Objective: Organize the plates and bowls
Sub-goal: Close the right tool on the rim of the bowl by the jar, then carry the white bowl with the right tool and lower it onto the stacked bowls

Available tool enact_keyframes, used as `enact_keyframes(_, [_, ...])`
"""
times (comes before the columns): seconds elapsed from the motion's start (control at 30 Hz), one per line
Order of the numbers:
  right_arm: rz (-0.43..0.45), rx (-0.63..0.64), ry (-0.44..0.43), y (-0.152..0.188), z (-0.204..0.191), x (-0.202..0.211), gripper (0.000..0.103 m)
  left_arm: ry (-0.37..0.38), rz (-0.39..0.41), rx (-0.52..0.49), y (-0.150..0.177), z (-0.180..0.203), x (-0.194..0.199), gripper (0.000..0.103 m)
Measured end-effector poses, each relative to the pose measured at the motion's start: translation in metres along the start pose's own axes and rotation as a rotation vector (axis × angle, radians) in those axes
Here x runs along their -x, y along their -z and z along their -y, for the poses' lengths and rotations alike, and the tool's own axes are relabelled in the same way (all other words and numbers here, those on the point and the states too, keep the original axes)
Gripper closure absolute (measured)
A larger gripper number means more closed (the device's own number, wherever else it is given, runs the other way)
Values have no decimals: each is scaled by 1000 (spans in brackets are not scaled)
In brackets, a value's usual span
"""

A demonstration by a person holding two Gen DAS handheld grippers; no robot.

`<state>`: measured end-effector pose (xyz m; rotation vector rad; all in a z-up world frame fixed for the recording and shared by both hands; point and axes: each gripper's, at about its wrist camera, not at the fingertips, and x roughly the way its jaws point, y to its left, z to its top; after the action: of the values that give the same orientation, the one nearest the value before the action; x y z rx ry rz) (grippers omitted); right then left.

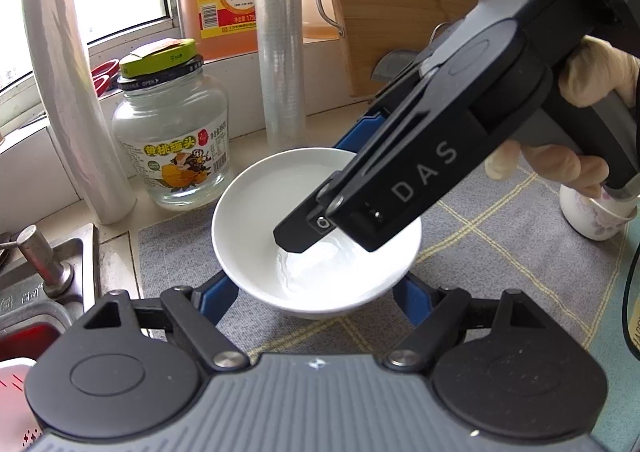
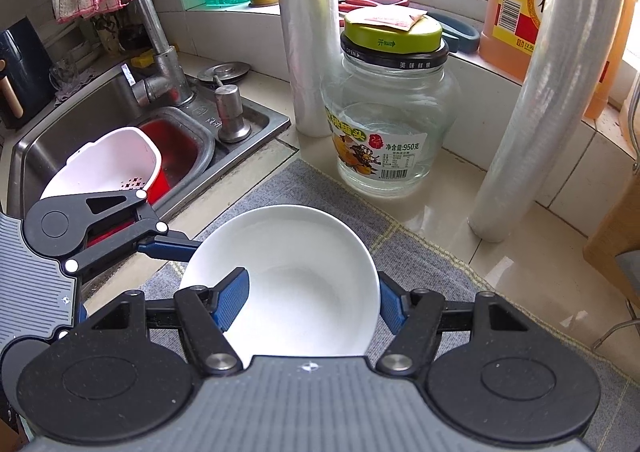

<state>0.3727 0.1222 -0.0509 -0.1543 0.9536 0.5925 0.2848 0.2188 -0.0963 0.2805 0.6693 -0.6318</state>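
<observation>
A white bowl [image 1: 280, 212] sits on the grey checked mat [image 1: 500, 252]; it also shows in the right wrist view [image 2: 296, 264]. My left gripper [image 1: 316, 296] is open, its blue fingers on either side of the bowl's near base. My right gripper [image 2: 314, 304] reaches in from the right: one blue finger [image 2: 232, 302] is inside the bowl, the other outside its right wall, straddling the rim. I cannot tell if they press the wall. In the left wrist view the right gripper's body [image 1: 400, 188] hangs over the bowl.
A glass jar with a green lid [image 2: 388, 124] and two rolls of cling film [image 2: 312, 32] stand behind the bowl. A steel sink [image 2: 100, 124] with tap and a white colander lies left. A floral cup [image 1: 596, 212] stands right, a cutting board [image 1: 392, 4] behind.
</observation>
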Motion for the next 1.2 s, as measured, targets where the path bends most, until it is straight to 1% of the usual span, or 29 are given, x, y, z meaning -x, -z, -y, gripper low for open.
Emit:
enact_keyframes(0.43, [-1,-10,33,31,-6,34,30,22,-28,-47,-2,41,22,20])
enact_keyframes(0.67, [27,-29,36,52,-6,58,30,25,-35,-81,-5,64,30,20])
enact_keyframes(0.97, [62,-61,55,83,6,95,30,39,-43,-132,-15,106,34,19])
enact_keyframes(1.1, [68,-69,71,95,14,111,30,64,-42,-135,-22,123,35,19])
enact_keyframes(1.2, [76,-77,87,104,20,123,30,74,-39,-155,-27,135,36,19])
